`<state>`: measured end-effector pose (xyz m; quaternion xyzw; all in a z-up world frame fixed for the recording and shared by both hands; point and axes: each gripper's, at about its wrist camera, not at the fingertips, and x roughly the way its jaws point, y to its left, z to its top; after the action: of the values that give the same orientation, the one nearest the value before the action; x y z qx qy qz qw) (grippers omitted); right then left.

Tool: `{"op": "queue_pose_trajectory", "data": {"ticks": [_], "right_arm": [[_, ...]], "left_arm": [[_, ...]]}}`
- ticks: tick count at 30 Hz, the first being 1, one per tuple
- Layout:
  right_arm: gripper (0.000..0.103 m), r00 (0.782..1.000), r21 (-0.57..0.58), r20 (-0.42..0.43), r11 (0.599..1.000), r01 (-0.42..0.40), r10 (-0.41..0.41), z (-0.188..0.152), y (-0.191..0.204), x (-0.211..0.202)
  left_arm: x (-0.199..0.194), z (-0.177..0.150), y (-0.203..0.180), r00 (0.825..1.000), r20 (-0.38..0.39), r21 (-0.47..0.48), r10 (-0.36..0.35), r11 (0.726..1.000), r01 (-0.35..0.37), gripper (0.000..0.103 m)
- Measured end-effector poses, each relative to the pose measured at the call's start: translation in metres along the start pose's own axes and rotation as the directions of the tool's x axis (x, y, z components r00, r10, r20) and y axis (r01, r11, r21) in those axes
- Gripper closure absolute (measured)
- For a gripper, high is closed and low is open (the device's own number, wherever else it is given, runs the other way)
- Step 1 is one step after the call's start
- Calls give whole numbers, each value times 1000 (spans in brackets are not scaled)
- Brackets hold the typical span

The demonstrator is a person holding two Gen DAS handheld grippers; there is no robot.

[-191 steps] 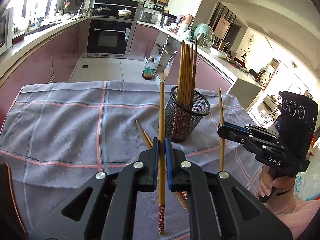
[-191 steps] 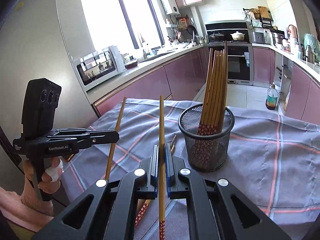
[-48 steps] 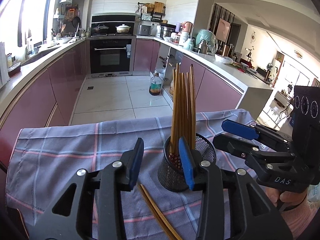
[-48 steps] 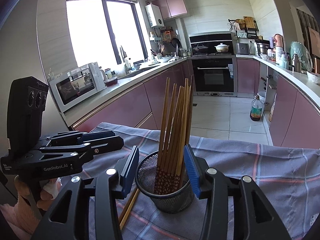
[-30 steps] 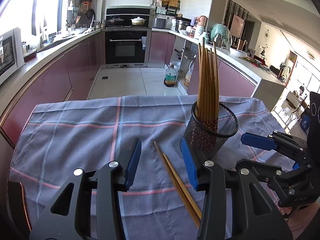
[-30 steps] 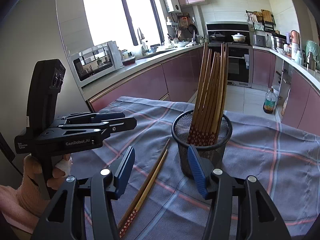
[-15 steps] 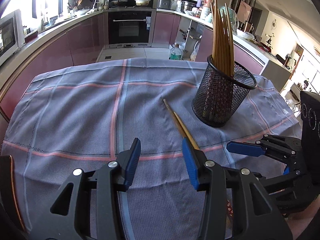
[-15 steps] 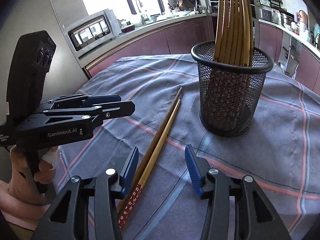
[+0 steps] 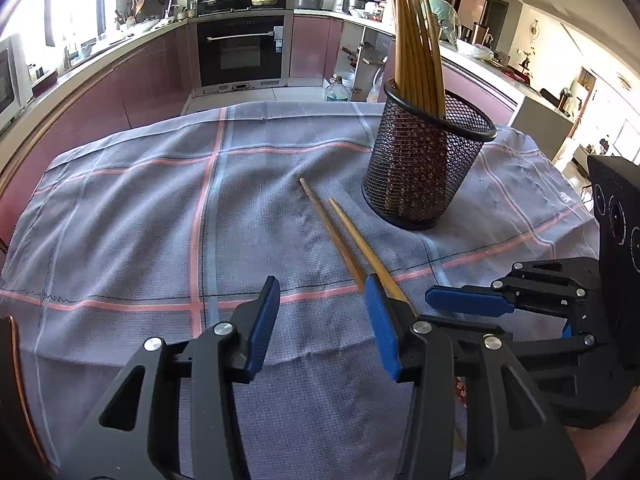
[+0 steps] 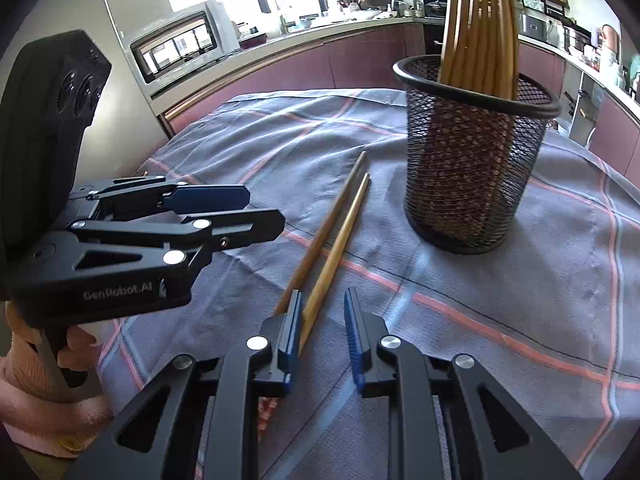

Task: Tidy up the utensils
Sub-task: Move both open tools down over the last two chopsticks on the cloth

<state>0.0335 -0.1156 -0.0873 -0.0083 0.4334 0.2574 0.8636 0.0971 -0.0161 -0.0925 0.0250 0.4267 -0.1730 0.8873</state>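
Two wooden chopsticks [image 9: 342,228] lie side by side on the checked cloth, also in the right wrist view [image 10: 332,236]. A black mesh holder [image 9: 424,160] with several chopsticks stands behind them, also in the right wrist view [image 10: 476,152]. My left gripper [image 9: 322,320] is open and empty, low over the cloth, its right finger beside the chopsticks. My right gripper [image 10: 322,320] is open; the nearer chopstick's lower part lies between its fingers. Each gripper shows in the other's view: the right one [image 9: 480,306] and the left one [image 10: 240,212].
The grey cloth with pink lines [image 9: 160,216] covers the whole table. Kitchen counters, an oven [image 9: 240,52] and a microwave [image 10: 180,44] stand beyond the table's far edge.
Both grippers have dropped low toward the cloth and closed in on the two loose chopsticks. The right gripper's fingers have narrowed and now straddle one chopstick.
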Motion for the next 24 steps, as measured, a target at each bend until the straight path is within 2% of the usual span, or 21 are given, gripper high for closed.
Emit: {"op": "queue_pose_trajectory", "data": {"ticks": [7,13,17,24], "right_arm": [[85,999,67,1,997,-35,35,-1,-15,-1],[84,999,87,-3,995,-54,55,1,-19,0],[84,998,82,-4,995,-55,56,2,-18,1],[84,998,81,-4,995,-61,62,2,-18,0]], "left_arm": [[7,-3,-15,999,-18,62,-30,998,31,59],[20,-9,-24,996,-71,88,-46,995,52,70],[22,-12,-27,993,-85,81,-80,993,87,84],[16,-25,-23,988,-102,-11,-119,993,119,91]]}}
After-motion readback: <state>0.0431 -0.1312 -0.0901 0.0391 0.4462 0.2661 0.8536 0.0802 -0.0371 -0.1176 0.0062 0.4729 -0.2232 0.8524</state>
